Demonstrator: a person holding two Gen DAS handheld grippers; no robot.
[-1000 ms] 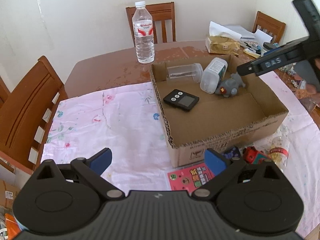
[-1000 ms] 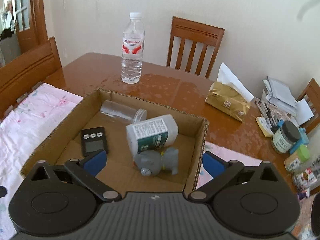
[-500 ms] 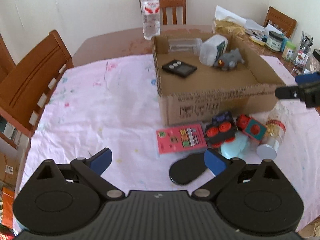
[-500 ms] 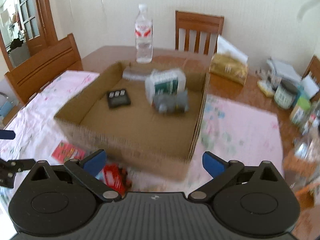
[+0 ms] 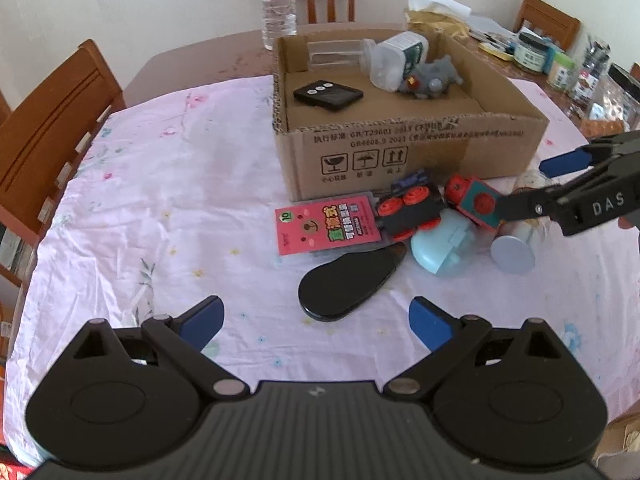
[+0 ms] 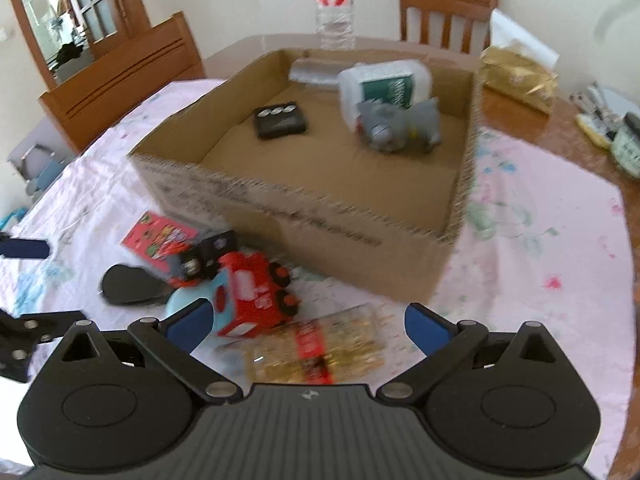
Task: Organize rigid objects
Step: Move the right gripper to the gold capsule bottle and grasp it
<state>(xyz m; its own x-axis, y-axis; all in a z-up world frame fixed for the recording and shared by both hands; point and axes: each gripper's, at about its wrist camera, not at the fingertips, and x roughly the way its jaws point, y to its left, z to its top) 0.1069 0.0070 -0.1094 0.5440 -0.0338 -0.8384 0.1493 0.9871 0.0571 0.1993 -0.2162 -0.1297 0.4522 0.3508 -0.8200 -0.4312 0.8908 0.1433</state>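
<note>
A cardboard box (image 5: 404,148) (image 6: 304,216) holds a black timer (image 5: 328,94), a clear tub (image 5: 336,52), a white bottle (image 5: 394,60) and a grey toy (image 5: 430,78). In front of it lie a pink card pack (image 5: 326,224), a black train with red wheels (image 5: 410,210), a red and teal toy (image 5: 474,200) (image 6: 256,296), a light-blue case (image 5: 440,246), a black oval piece (image 5: 348,284) and a clear jar (image 6: 320,344). My left gripper (image 5: 316,318) is open just short of the oval piece. My right gripper (image 6: 306,322) (image 5: 532,186) is open over the jar, beside the red toy.
A pink flowered cloth (image 5: 168,208) covers the wooden table. A water bottle (image 5: 278,4) stands behind the box. Jars, pens and a gold packet (image 6: 518,76) crowd the far right. Wooden chairs (image 5: 52,128) stand on the left and at the back.
Both grippers have drawn back from over the box and come down toward the loose things in front of it. The right one now sits at the pile's right side.
</note>
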